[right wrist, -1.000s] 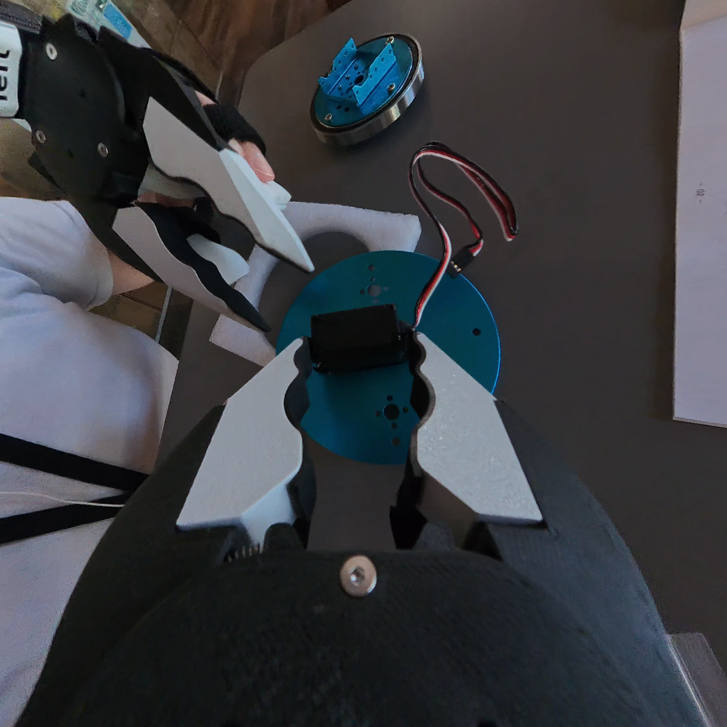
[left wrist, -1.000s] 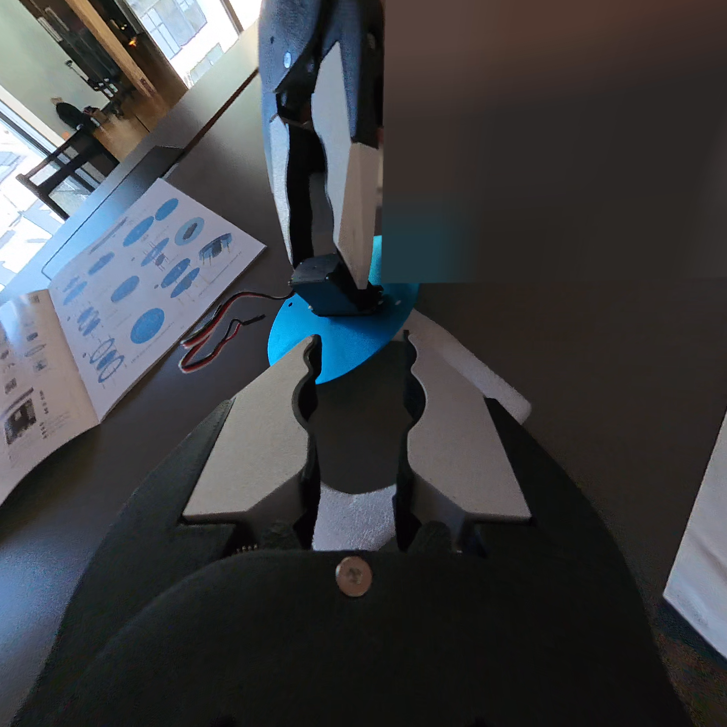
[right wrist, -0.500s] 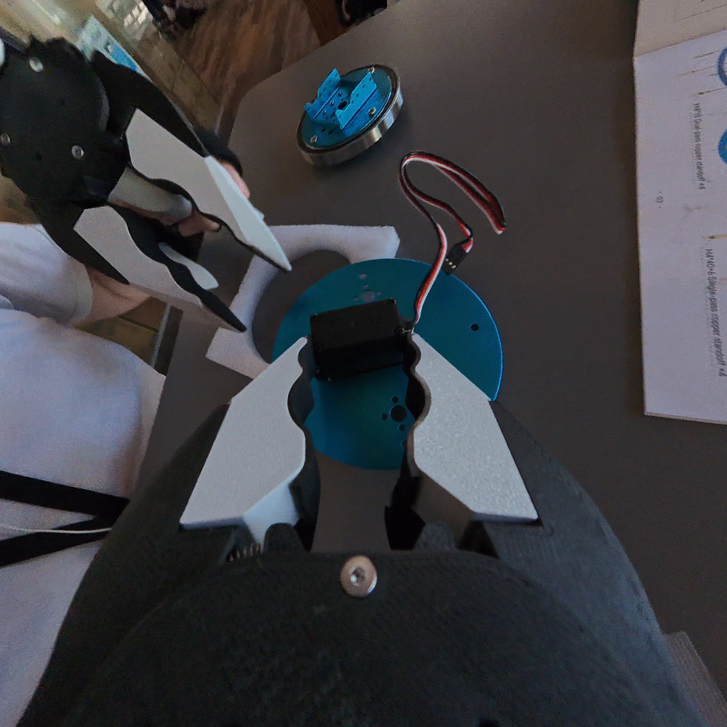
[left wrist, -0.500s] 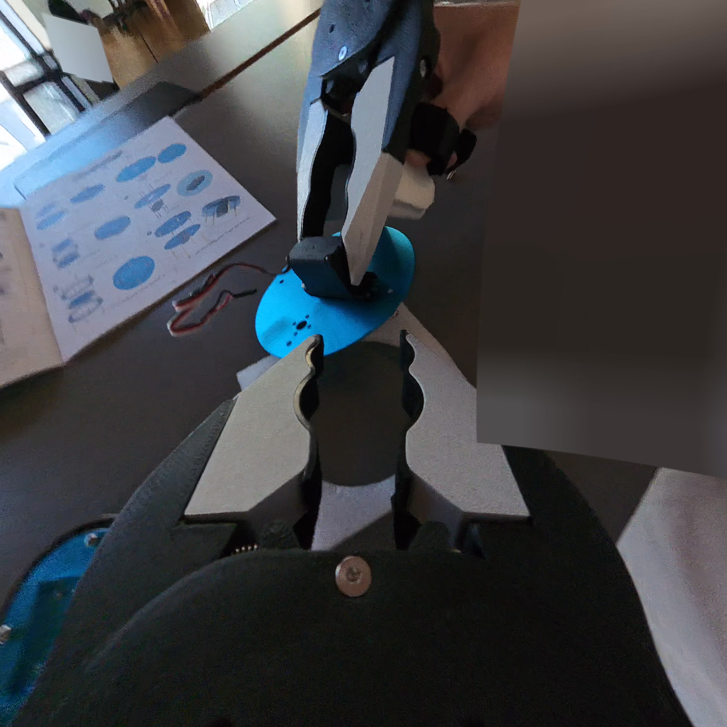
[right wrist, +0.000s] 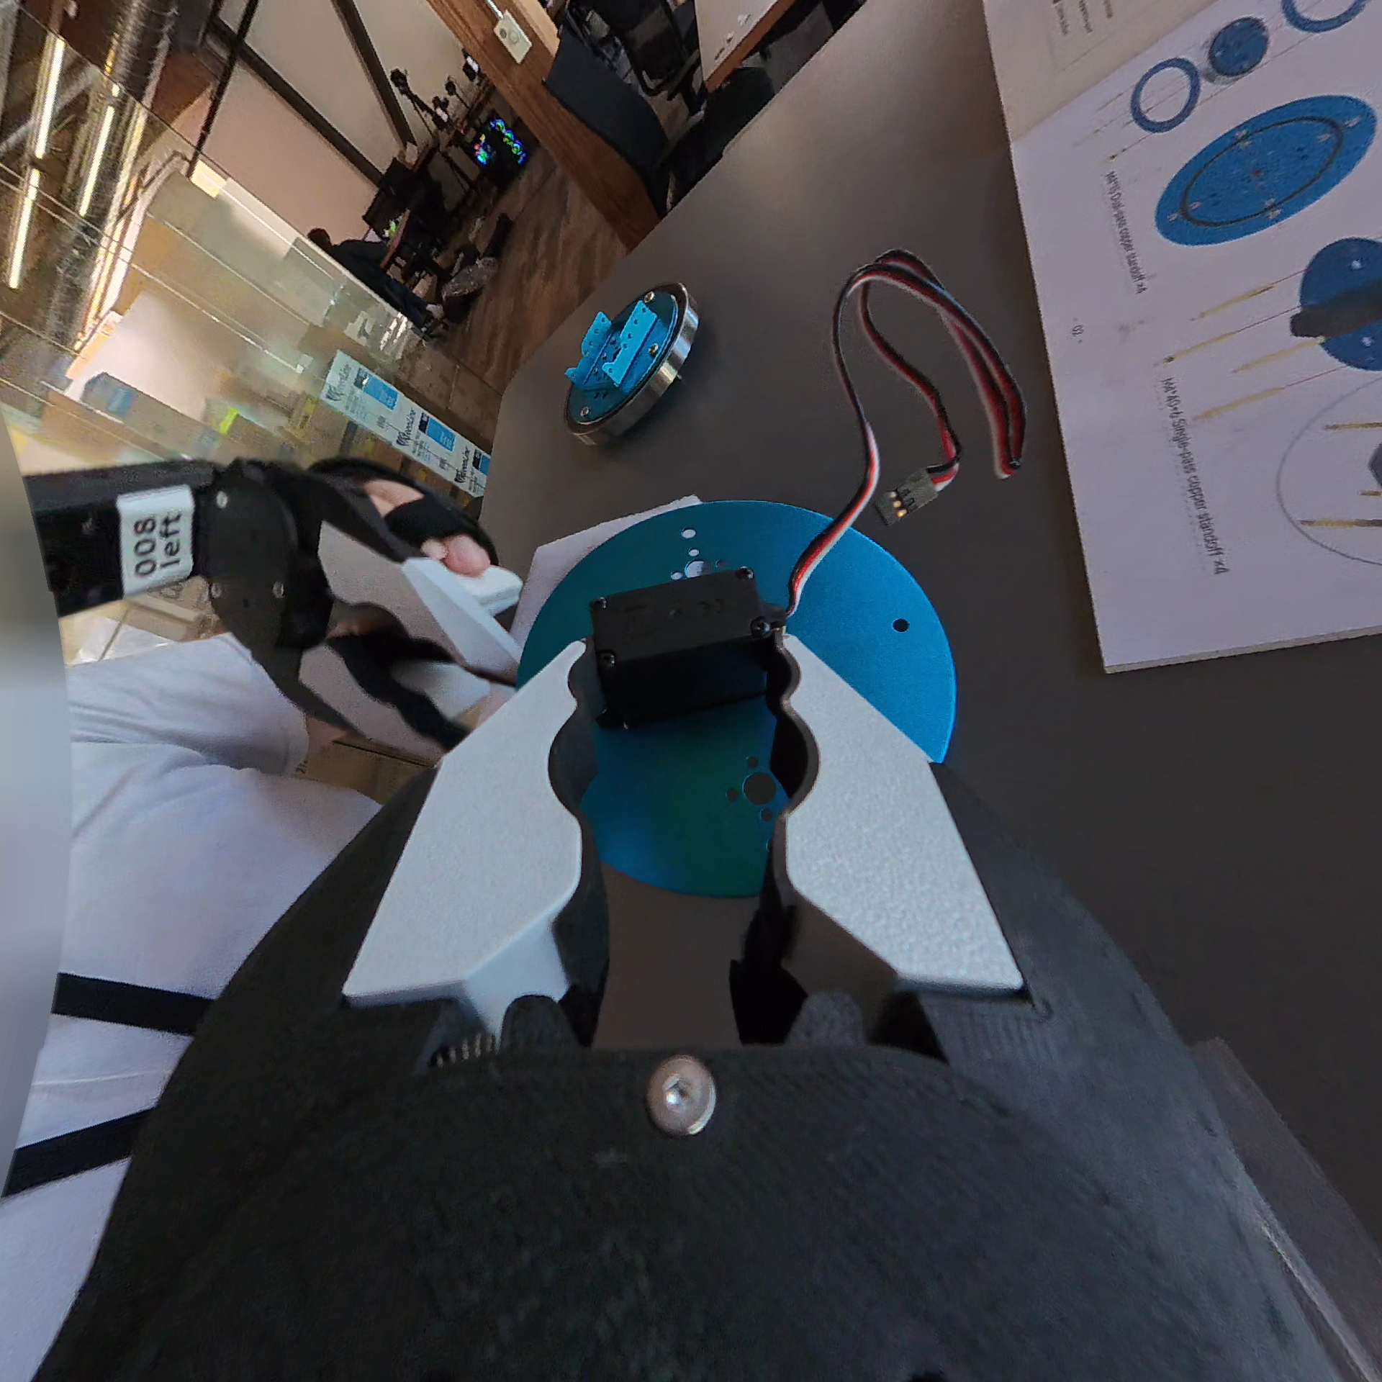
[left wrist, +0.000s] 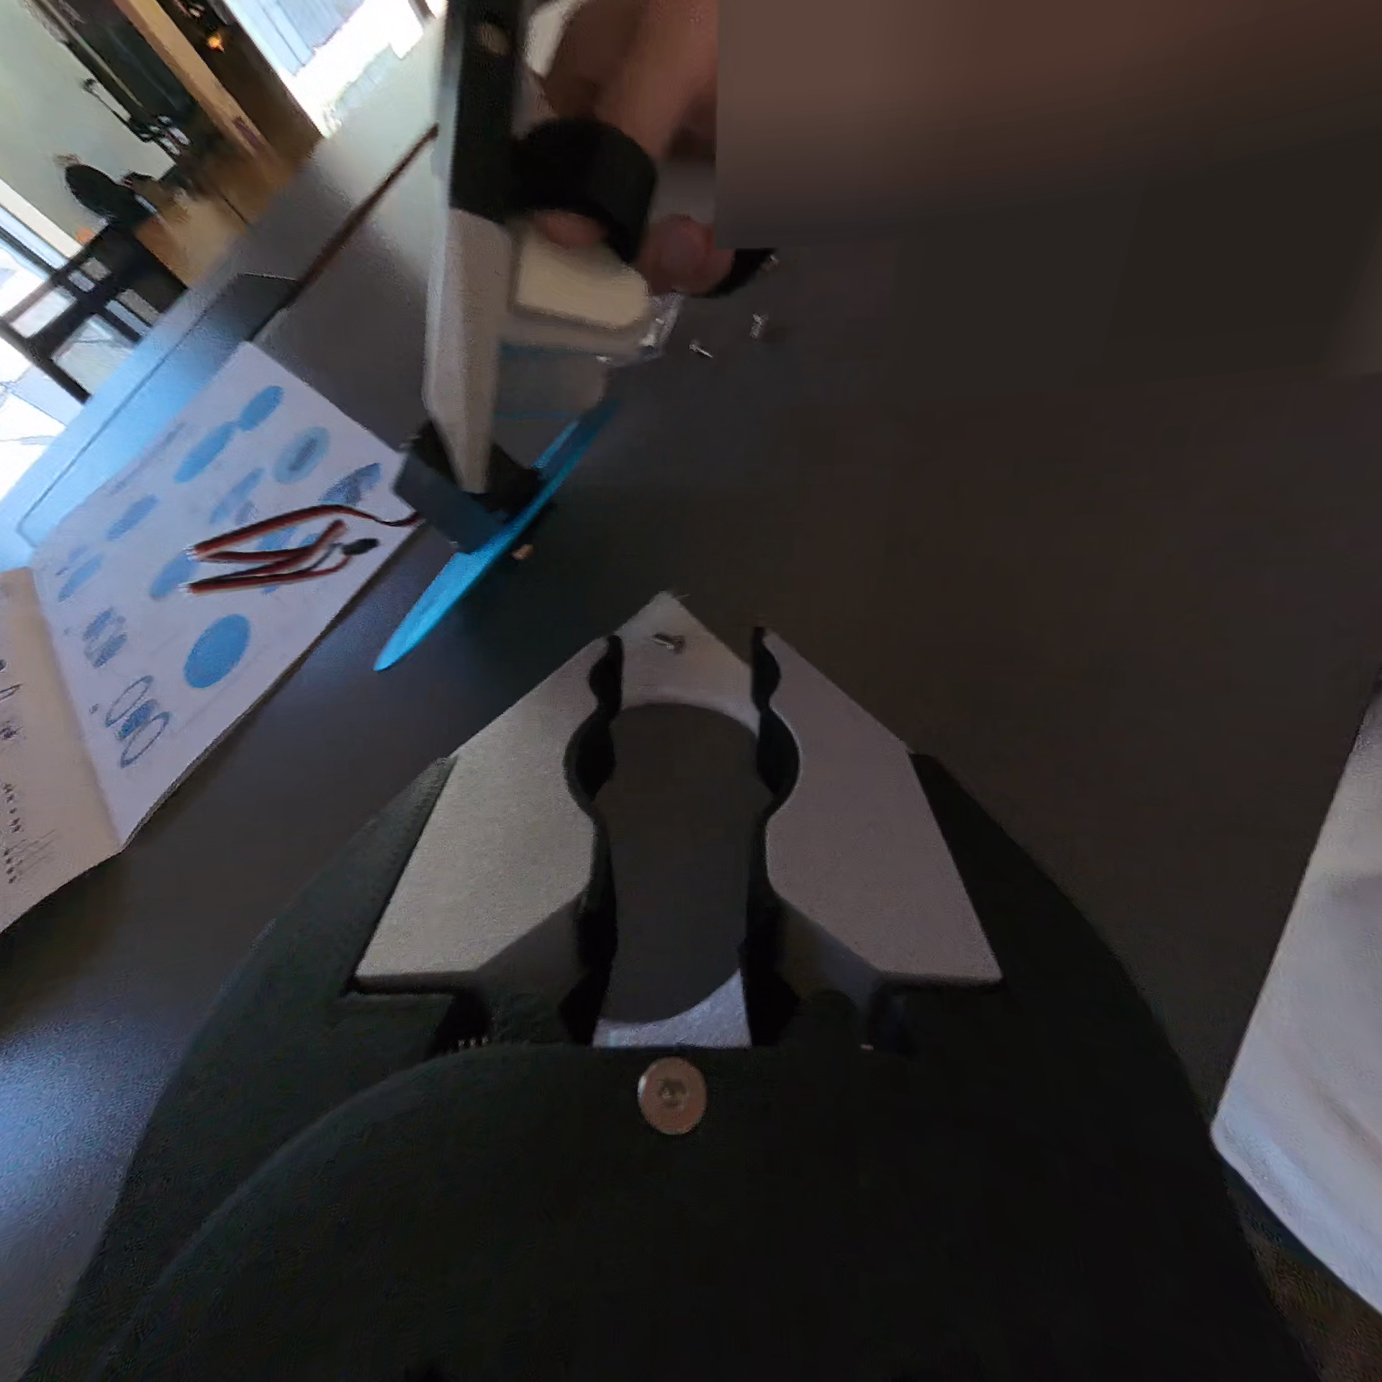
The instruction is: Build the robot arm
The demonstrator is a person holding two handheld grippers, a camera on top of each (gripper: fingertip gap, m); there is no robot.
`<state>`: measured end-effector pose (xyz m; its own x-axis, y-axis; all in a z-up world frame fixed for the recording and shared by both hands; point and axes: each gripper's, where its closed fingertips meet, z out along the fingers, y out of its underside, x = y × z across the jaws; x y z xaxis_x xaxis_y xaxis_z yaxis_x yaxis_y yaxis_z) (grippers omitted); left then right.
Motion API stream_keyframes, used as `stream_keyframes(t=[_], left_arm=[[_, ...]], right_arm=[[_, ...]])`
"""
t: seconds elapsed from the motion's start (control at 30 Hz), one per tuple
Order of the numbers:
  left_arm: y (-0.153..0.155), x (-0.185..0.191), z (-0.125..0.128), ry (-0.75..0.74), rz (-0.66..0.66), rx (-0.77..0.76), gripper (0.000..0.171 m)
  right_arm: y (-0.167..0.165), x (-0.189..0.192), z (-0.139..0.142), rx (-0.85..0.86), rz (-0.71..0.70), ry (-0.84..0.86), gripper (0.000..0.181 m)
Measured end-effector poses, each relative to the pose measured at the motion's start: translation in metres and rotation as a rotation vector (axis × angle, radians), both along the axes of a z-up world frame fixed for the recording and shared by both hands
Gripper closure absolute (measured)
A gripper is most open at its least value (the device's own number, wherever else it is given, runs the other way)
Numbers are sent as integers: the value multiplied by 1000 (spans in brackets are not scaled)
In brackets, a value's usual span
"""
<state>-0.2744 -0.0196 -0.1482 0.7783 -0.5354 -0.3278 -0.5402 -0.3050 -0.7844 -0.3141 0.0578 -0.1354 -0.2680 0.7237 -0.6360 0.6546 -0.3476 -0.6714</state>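
Dark grey tabletop fills both views, with an open white instruction booklet at the upper right of the right wrist view and a white foam piece with a round cutout low in the centre of the left wrist view. At centre of the right wrist view the right gripper has its jaws clamped on a black servo fixed to a blue round plate, which it holds tilted off the table while a red, white and black cable trails to the upper right. The left gripper hovers over the foam with jaws apart and nothing between them, a small screw lying on the foam at its tips.
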Motion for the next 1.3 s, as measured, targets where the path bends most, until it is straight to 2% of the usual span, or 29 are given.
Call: stream_keyframes(t=[0.07, 0.17, 0.33, 0.63, 0.93, 1.0, 1.07, 1.3], left_arm=[[1, 9, -10, 3, 8, -48, 117], [1, 15, -9, -21, 23, -47, 118], [1, 18, -11, 35, 47, -55, 126], [4, 17, -18, 31, 80, -163, 118], [2, 21, -19, 65, 65, -156, 127], [2, 20, -18, 67, 69, -150, 126], [3, 18, -17, 63, 82, -138, 119], [1, 19, -19, 53, 70, -148, 123]], right_arm=[[0, 0, -1, 16, -5, 0, 138], [-1, -1, -2, 32, -5, -1, 138], [-1, -1, -2, 33, -5, -2, 138], [-2, -1, -3, 44, 0, -5, 138], [-1, -1, -3, 44, 1, -7, 138], [-1, -1, -3, 45, 2, -7, 138], [-1, -1, -3, 47, 2, -7, 138], [-1, -1, -3, 47, 2, -7, 138]])
